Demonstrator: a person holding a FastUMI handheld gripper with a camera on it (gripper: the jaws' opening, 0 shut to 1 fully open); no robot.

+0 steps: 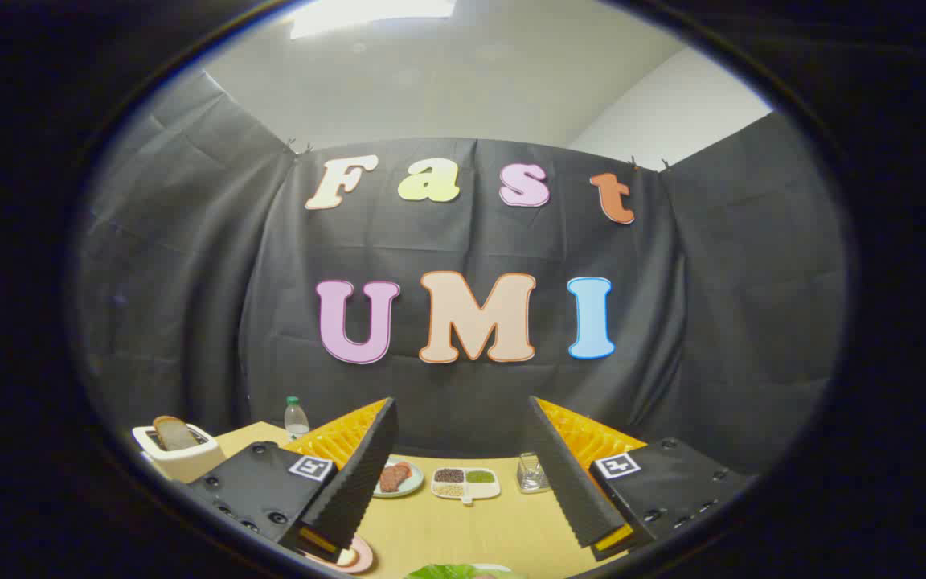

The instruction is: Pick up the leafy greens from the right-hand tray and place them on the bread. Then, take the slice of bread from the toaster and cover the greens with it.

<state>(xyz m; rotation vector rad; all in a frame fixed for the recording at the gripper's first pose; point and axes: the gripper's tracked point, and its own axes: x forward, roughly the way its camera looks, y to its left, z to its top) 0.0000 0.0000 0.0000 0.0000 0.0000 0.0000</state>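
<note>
My gripper (461, 402) is held above the yellow table (463, 527), open wide with nothing between its fingers (354, 482). A white toaster (176, 450) stands to the left of the left finger, and a slice of bread (173, 433) sticks up out of its slot. Leafy greens (451, 572) lie close below me, between the fingers' bases, only their top edge in sight. A pink plate (354, 556) peeks out from under the left finger's base; something pale lies on it, mostly hidden.
Beyond the fingers stand a plate with reddish slices (395, 478), a white divided dish (465, 483) of small fillings and a clear glass (532, 473). A water bottle (296, 418) is at the table's far left, near the black cloth wall.
</note>
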